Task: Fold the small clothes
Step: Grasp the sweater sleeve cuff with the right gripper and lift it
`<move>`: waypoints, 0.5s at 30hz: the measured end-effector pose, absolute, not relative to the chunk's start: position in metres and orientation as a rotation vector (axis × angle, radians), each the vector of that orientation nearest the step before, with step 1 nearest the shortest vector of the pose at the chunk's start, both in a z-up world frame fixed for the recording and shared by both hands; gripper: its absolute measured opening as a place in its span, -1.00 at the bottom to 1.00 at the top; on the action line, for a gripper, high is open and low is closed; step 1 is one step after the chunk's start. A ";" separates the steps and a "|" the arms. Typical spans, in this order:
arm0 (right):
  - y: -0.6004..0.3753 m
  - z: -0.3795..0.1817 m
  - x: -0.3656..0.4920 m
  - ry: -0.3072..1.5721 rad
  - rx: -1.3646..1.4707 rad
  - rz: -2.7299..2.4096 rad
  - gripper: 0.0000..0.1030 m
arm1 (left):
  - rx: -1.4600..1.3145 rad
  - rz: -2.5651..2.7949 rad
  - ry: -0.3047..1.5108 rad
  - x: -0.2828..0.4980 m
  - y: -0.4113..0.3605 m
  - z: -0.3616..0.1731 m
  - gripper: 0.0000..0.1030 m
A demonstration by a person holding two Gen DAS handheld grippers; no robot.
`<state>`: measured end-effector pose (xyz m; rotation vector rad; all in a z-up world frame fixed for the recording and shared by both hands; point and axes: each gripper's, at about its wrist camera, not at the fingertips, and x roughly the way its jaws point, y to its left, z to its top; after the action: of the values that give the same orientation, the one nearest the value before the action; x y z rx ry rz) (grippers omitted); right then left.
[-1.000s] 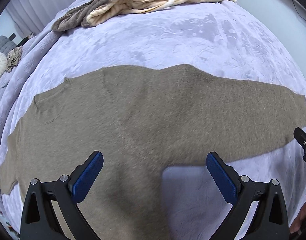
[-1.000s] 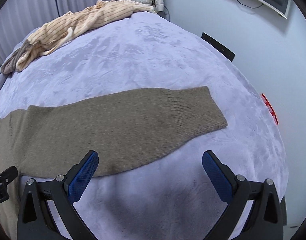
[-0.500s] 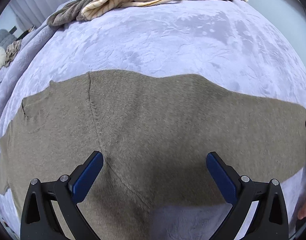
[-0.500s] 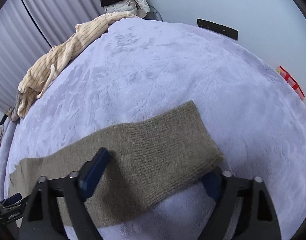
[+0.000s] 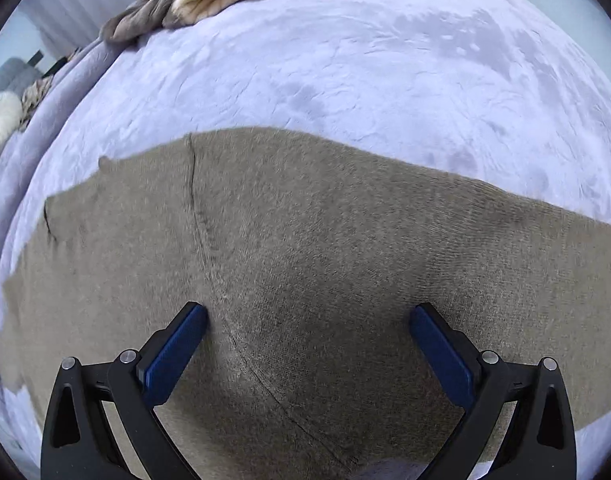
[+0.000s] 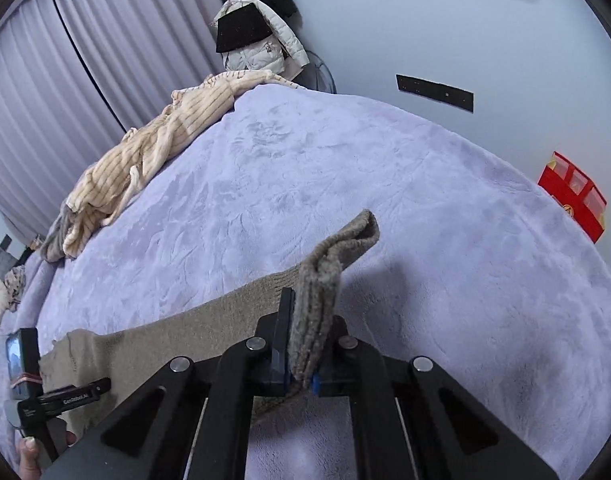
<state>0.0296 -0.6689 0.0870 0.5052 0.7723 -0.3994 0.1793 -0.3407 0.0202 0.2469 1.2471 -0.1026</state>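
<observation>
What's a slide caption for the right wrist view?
Right tongs shut on the sweater cuff, lifting it off the purple blanket.

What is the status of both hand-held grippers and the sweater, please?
Left hand-held gripper open, low over sweater. Right hand-held gripper shut on sleeve cuff, lifted off the blanket. Nothing in the way; striped garment at far edge.

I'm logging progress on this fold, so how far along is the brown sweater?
Done: the brown sweater lies spread flat on the lilac blanket. In hand: the right tool is shut on the sleeve cuff, lifting it; the left tool hovers open over the body. Left: no fold is laid yet, and the striped garment waits.
</observation>
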 end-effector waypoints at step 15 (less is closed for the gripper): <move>-0.603 0.145 0.030 0.744 0.379 -0.390 -0.87 | 0.205 -0.187 1.155 0.130 -0.287 0.065 1.00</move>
<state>0.0297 -0.6034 0.1445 0.3785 0.7441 -0.3898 0.1304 -0.2873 0.0647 0.2050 1.1546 -0.1872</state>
